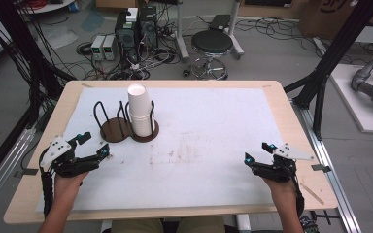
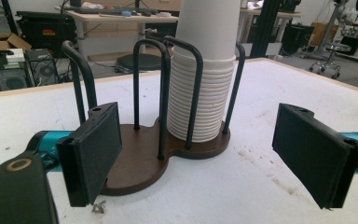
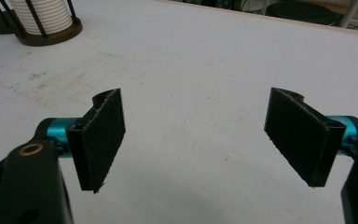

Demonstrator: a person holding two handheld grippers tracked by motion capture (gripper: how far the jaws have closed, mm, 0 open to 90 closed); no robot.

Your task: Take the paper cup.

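Jaws apart on both grippers, one cup stack (image 1: 141, 114), one two-bay holder (image 1: 128, 130)

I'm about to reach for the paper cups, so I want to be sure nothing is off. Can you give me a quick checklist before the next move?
1. Left claw open with nothing between its pads: ok.
2. Right claw open with nothing between its pads: ok.
3. Stack of cups upright in the right-hand ring of the holder: ok.
4. Left-hand ring of the holder free of cups: ok.
5. Bare table between the left claw and the holder, nothing in the way: ok.
6. Whether the top cup sits loose enough to lift off alone: cannot tell.
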